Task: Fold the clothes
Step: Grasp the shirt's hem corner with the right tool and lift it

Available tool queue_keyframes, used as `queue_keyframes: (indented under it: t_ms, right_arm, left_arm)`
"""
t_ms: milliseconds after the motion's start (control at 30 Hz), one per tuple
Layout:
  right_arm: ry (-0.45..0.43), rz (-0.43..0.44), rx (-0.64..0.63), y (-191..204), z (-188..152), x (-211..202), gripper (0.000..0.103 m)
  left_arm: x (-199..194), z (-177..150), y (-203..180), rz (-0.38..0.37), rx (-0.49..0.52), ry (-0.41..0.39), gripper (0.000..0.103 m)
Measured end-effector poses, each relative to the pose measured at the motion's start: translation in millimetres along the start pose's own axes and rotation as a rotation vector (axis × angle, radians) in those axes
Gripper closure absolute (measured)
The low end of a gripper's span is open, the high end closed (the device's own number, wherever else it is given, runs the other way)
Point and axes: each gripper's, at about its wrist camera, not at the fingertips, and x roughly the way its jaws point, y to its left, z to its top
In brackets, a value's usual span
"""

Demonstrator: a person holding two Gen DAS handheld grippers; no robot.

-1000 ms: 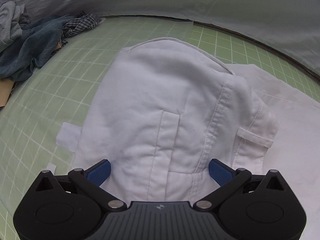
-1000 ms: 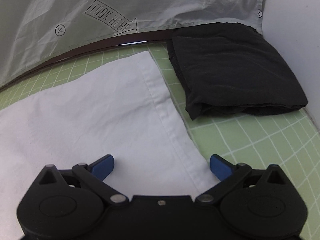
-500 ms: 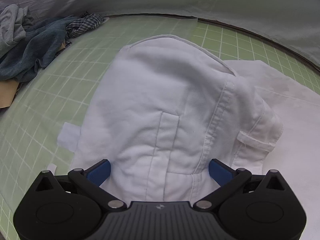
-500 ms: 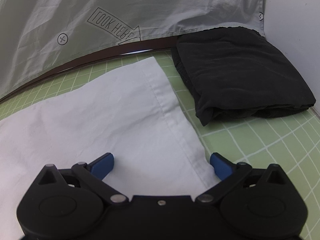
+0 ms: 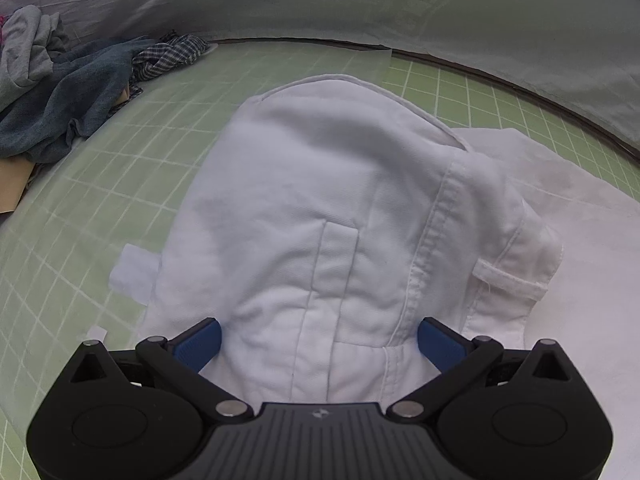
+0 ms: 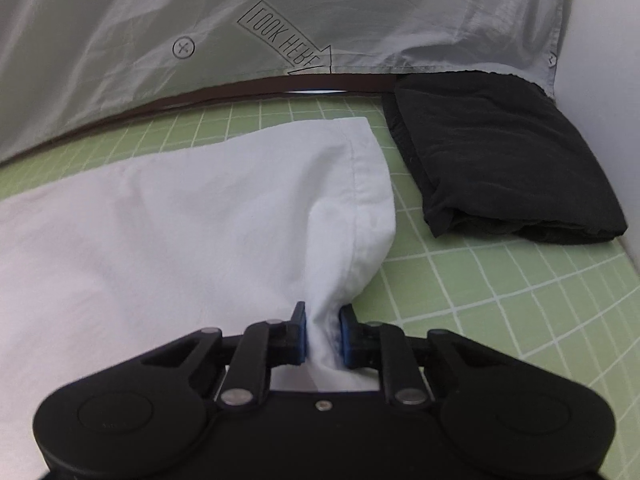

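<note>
Right gripper (image 6: 322, 334) jaws closing, pinching white trousers' (image 6: 180, 232) hem on the green mat (image 6: 500, 296); left gripper (image 5: 319, 340) jaws wide over the waistband

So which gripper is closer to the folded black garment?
Right. The right gripper pinches the white trousers' hem beside the black garment; the left gripper is at the waistband, garment out of view.

From my right wrist view: the grey sheet (image 6: 280, 20) hung behind the green grid mat (image 6: 500, 280) carries a printed arrow outline (image 6: 286, 42) with "LOOK HERE" in capitals, lettering upside down as I see it. Left of the arrow, on the same sheet, a small circled cross mark (image 6: 183, 47). My left wrist view shows no legible text.
</note>
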Motion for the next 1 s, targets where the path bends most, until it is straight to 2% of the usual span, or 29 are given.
queue_keyframes:
  t_ms: [67, 200, 367, 567, 700, 767, 867, 1000]
  right_arm:
    - [0.0, -0.043, -0.032, 10.1, 5.6, -6.9, 0.088]
    - [-0.054, -0.065, 0.026, 22.4, 15.2, -34.4, 0.088]
    - [-0.139, -0.035, 0.054, 52.9, 18.6, -72.5, 0.089]
    - [-0.185, -0.004, 0.052, 114.0, 5.8, -96.3, 0.088]
    - [-0.138, 0.013, 0.021, 161.9, -11.5, -88.9, 0.084]
    - [-0.081, 0.022, 0.009, 182.3, -23.3, -76.6, 0.081]
    - [-0.016, 0.009, -0.018, 202.5, -40.9, -58.9, 0.073]
    - [0.001, 0.01, -0.052, 208.5, -40.2, -62.3, 0.067]
  left_arm:
    - [0.2, 0.5, 1.2, -0.016, -0.005, -0.002, 0.0]
    - [0.6, 0.5, 2.3, -0.034, -0.009, -0.012, 0.0]
    - [0.5, 0.2, 1.6, -0.04, -0.003, -0.016, 0.0]
    - [1.8, 2.0, 4.9, -0.071, 0.012, -0.001, 0.0]
    - [3.9, 3.4, 6.6, -0.081, 0.027, 0.002, 0.0]
    - [4.8, 4.2, 7.3, -0.088, 0.037, 0.006, 0.0]
    - [6.1, 5.5, 8.6, -0.104, 0.053, 0.011, 0.0]
    - [7.4, 5.9, 9.6, -0.12, 0.071, 0.01, 0.0]
